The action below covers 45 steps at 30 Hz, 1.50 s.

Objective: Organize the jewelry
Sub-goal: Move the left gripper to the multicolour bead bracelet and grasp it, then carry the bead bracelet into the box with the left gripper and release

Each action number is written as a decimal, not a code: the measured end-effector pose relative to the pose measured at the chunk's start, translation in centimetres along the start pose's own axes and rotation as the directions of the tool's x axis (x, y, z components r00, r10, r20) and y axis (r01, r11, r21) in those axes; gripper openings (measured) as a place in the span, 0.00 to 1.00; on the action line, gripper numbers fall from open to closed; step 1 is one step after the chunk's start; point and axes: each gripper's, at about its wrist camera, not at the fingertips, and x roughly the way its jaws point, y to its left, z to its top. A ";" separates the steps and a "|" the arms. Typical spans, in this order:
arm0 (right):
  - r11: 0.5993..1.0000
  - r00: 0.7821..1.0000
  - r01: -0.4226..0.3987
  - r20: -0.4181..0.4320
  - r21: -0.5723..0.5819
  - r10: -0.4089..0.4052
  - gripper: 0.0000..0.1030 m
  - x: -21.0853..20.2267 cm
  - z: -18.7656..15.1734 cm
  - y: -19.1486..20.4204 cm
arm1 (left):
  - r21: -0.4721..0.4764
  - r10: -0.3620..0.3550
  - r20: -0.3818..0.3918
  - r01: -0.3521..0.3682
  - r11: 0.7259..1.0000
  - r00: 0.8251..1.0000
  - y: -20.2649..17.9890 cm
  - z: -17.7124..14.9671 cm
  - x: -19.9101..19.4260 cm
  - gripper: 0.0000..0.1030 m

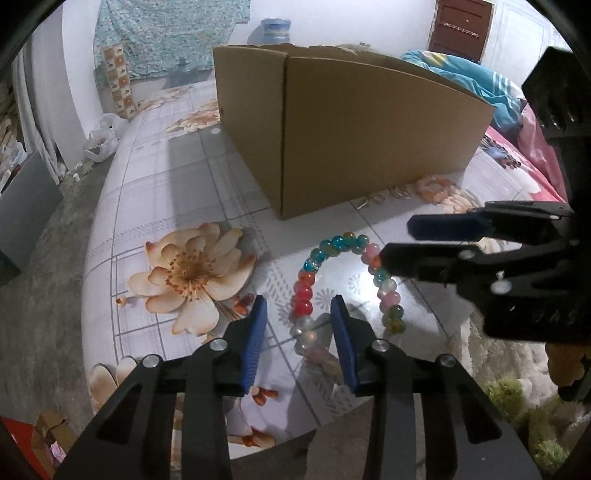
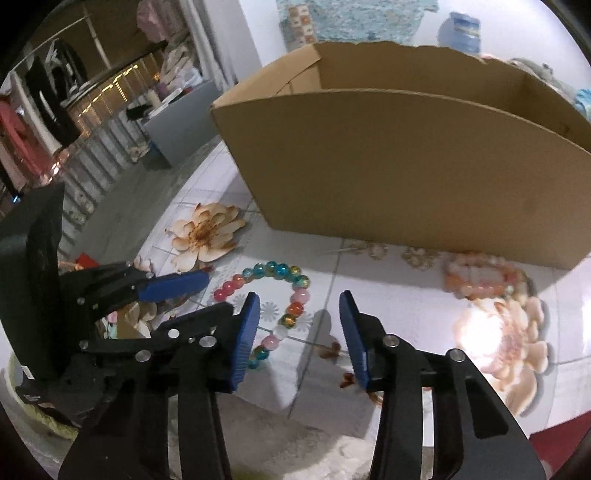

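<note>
A colourful beaded bracelet [image 1: 314,266] [image 2: 291,306] lies flat on the floral tabletop in front of an open cardboard box [image 1: 351,136] [image 2: 406,177]. My left gripper [image 1: 300,314] is open, its blue pads either side of the bracelet's near beads, just above them. My right gripper [image 2: 300,314] is open and empty; in the left wrist view it [image 1: 397,240] reaches in from the right over the bracelet's far side. A second, peach-orange bracelet [image 2: 484,277] [image 1: 434,188] lies by the box's front wall.
The table [image 1: 155,192] has a glossy flower-print cover, and its left edge drops to a grey floor. A fluffy cream and green rug [image 1: 517,387] lies at the near right. Bedding [image 1: 480,85] and a blue water jug [image 1: 275,29] are behind the box.
</note>
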 end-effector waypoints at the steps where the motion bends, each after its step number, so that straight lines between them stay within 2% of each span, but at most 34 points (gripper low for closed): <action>1: 1.000 1.000 0.001 -0.005 -0.006 -0.001 0.34 0.2 0.0 0.1 | 0.005 0.002 0.001 -0.002 1.000 1.000 0.0 0.1 0.1 0.34; 5: 0.999 1.000 0.017 -0.022 -0.031 -0.018 0.26 0.9 0.1 0.3 | 0.015 0.013 -0.001 -0.013 1.000 1.000 -0.3 0.3 0.2 0.33; 8: 0.998 0.999 0.040 -0.025 -0.054 -0.041 0.20 1.2 -0.2 0.5 | 0.019 0.028 -0.006 -0.028 0.999 1.000 -0.2 0.5 0.4 0.29; 12: 0.997 0.998 0.057 -0.017 -0.051 -0.058 0.08 0.9 -0.4 0.2 | 0.008 0.045 -0.005 -0.045 0.999 0.999 0.0 0.7 0.5 0.17; 13: 0.998 0.999 0.046 -0.020 -0.038 -0.046 0.08 0.8 -0.4 -0.1 | 0.001 0.040 -0.005 -0.040 0.999 0.999 0.2 0.7 0.5 0.10; 14: 0.999 0.999 0.032 -0.021 -0.021 -0.032 0.08 0.6 -0.4 -0.5 | -0.006 0.031 -0.006 -0.031 0.999 0.999 0.3 0.8 0.5 0.10; 23: 0.999 1.000 -0.014 0.010 0.033 0.014 0.08 -1.6 -0.8 -2.2 | -0.046 -0.030 0.017 0.031 0.998 0.999 0.3 1.0 -0.5 0.09; 32: 0.999 0.997 -0.019 0.072 0.045 0.016 0.08 -4.3 -1.2 -2.4 | -0.029 -0.051 0.093 0.054 0.998 0.994 -0.9 1.6 -3.7 0.09; 38: 0.999 0.987 -0.017 0.162 0.042 0.010 0.07 -7.9 -0.8 -2.2 | 0.004 -0.094 0.180 0.095 0.996 0.979 -2.3 2.9 -7.4 0.09; 42: 1.000 0.967 -0.009 0.253 0.009 0.006 0.07 -11.3 0.3 -2.1 | 0.074 -0.110 0.265 0.093 0.993 0.958 -3.2 5.0 -10.5 0.09; 45: 1.000 0.951 0.002 0.309 -0.014 0.003 0.07 -13.2 2.1 -2.3 | 0.114 -0.134 0.324 0.102 0.988 0.937 -3.6 7.7 -12.4 0.09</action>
